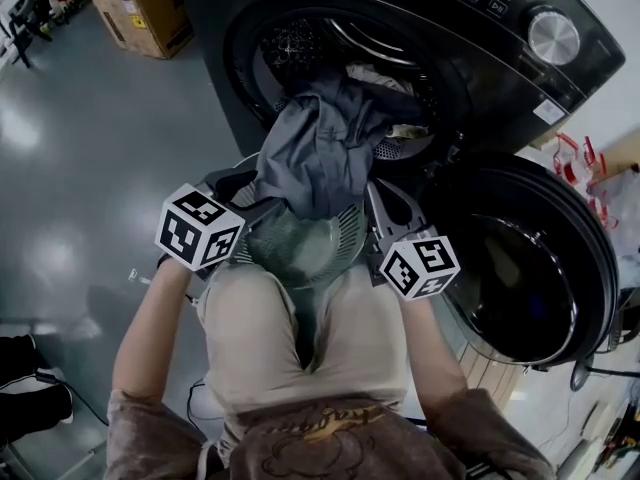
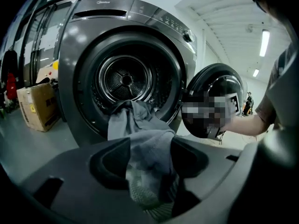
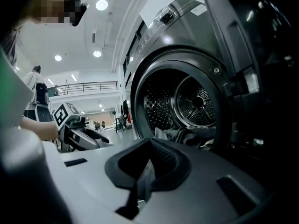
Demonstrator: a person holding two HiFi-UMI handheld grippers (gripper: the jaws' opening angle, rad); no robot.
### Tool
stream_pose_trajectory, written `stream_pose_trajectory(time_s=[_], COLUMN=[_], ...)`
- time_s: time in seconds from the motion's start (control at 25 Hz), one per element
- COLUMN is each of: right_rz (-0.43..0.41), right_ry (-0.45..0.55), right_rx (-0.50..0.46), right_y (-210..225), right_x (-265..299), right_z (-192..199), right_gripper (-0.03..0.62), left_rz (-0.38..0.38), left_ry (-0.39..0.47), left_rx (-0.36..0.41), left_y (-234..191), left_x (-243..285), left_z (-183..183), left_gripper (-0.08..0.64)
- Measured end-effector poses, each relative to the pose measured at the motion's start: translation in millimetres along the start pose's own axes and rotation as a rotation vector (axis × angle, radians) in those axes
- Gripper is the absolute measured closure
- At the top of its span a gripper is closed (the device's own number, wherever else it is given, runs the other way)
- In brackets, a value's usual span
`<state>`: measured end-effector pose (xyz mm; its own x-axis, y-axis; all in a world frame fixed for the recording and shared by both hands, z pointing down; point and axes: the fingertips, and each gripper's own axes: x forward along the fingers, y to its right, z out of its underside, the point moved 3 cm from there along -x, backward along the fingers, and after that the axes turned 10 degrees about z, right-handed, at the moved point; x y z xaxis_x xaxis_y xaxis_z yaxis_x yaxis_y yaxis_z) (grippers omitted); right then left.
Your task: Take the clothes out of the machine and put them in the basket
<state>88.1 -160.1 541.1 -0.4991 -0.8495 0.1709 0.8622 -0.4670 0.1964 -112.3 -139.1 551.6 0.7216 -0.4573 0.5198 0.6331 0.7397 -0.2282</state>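
Left gripper (image 2: 149, 158) is clamped on the grey garment (image 1: 320, 138), which hangs from the drum (image 2: 125, 80) at 12 o'clock down over the basket (image 1: 345, 240) at my chest. Right gripper (image 3: 147, 167) is pinched shut on a thin fold of the garment. Open door (image 1: 530, 268) at 3 o'clock crowds my right side. Cardboard box (image 1: 145, 8) at 11. More clothes (image 1: 385, 76) sit in the drum.

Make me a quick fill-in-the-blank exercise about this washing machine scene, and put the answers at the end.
1. The washing machine has its round door swung ___.
2. The left gripper is shut on a ___ garment that trails out of the drum.
3. The box standing beside the machine is made of ___.

Missing words: open; grey; cardboard
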Motion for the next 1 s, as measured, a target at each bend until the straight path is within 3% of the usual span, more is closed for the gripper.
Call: stream_pose_trajectory(time_s=[0.2,0.32,0.52,0.8,1.0], right_rz=[0.003,-0.003,-0.010,0.019,0.052], right_ry=[0.002,-0.002,-0.008,-0.007,-0.002], right_rx=[0.008,0.013,0.019,0.015,0.020], right_y=[5,5,3,8,14], right_x=[1,4,7,3,1], right_z=[1,4,8,5,3], right_gripper=[0.596,0.597,0.597,0.596,0.597], left_rz=[0.014,0.013,-0.009,-0.057,-0.060], left_ry=[-0.079,-0.081,-0.013,0.176,0.188], left_rx=[-0.013,-0.037,-0.037,0.030,0.080], left_y=[-1,0,-5,-37,-61], left_x=[-3,-10,-6,59,114], left_z=[18,27,16,-46,-74], left_gripper=[0.298,0.273,0.250,0.160,0.130])
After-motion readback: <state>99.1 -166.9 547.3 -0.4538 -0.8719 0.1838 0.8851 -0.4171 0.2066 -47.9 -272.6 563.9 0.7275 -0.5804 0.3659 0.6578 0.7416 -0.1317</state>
